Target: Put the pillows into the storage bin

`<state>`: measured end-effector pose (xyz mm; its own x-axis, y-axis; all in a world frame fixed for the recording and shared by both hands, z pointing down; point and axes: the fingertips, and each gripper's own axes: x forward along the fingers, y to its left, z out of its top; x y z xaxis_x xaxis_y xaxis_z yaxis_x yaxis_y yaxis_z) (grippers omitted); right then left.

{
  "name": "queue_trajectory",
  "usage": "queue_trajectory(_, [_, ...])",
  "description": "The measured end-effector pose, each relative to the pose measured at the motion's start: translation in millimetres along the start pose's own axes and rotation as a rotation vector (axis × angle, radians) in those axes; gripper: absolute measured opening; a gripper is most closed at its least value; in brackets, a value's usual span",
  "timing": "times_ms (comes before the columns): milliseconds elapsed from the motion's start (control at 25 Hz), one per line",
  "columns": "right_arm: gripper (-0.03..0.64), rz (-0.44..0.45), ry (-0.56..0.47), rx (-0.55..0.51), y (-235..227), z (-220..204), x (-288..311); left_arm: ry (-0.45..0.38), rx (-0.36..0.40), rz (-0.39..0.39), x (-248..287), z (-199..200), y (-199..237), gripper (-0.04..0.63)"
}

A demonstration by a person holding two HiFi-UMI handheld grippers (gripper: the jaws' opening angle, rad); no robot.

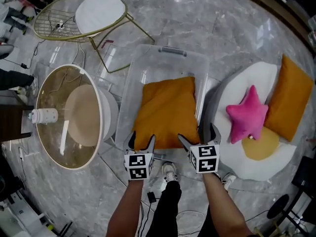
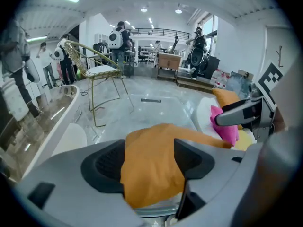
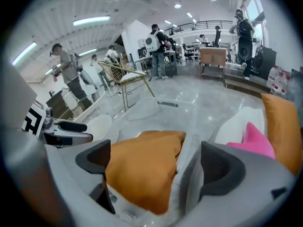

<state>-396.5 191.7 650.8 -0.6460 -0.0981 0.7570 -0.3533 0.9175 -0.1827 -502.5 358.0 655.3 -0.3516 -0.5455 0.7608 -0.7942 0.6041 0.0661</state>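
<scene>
Jaws stand apart on both. The left gripper (image 1: 142, 142) has the near left corner of the orange pillow (image 1: 168, 110) between its spread pads, and the right gripper (image 1: 199, 135) gapes wide at the near right corner. That pillow lies inside the clear storage bin (image 1: 163, 63). To the right, a pink star pillow (image 1: 248, 115) and a second orange pillow (image 1: 290, 98) rest on a white egg-shaped cushion (image 1: 261, 75).

Orange pillow (image 1: 165, 111) — flat inside clear bin (image 1: 148, 65).
</scene>
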Motion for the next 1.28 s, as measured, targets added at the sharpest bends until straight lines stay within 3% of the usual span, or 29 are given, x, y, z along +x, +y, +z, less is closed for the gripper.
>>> queue_trajectory(160, [0.598, 0.013, -0.050, -0.033, 1.3, 14.2, -17.0, -0.031, -0.003, -0.025, -10.0, 18.4, -19.0, 0.314])
queue_trajectory(480, [0.598, -0.027, -0.078, -0.004, -55.0, 2.0, -53.9, -0.055, 0.117, -0.133, 3.2, 55.2, -111.4, 0.314])
queue_trajectory(920, [0.598, -0.187, -0.092, 0.088, -224.4, -45.8, -125.1, -0.013, 0.242, -0.305, 39.9, 71.5, -287.9, 0.313])
queue_trajectory(1280, [0.598, -0.228, -0.031, 0.039, -363.8, -108.7, -167.6, 0.020, 0.298, -0.460, 79.7, 55.3, -439.5, 0.316])
